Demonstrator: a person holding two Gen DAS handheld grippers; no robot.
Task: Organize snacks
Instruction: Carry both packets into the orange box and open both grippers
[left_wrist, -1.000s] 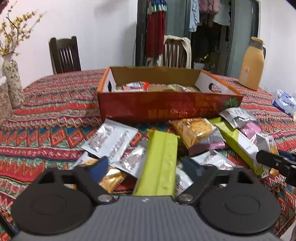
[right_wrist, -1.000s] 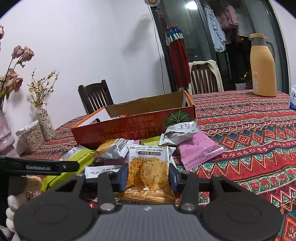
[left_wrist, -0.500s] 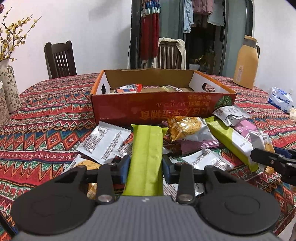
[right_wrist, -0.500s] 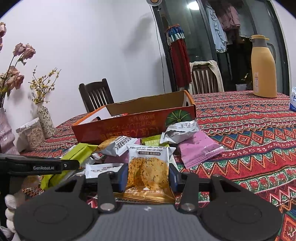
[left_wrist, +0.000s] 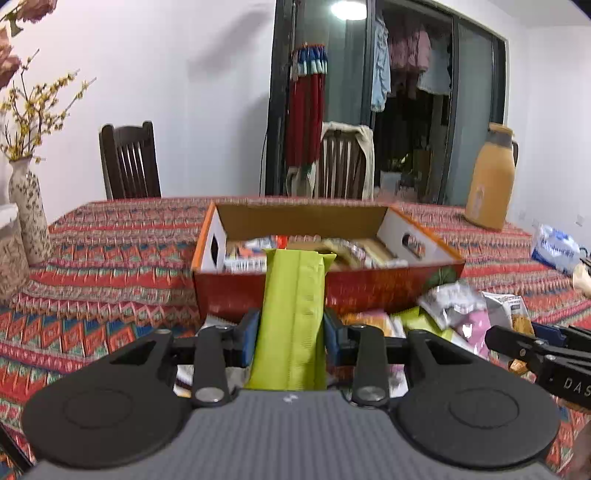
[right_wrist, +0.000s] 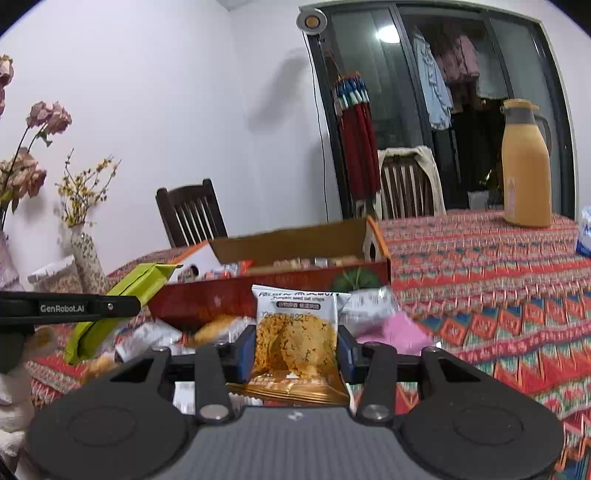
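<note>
Both wrist cameras sit low over the table, facing the nearby orange box (left_wrist: 328, 288) (right_wrist: 273, 291) along their fingers; the right views it obliquely.

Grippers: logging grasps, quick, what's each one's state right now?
Left gripper: closed on the green snack bar.
Right gripper: closed on the oat crisp packet.

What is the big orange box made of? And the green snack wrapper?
The orange box looks like cardboard: plain brown inside, printed matte outside, with cut handle holes. The green snack wrapper in the left tool seems a matte plastic film, creased and crimped at its end.
</note>
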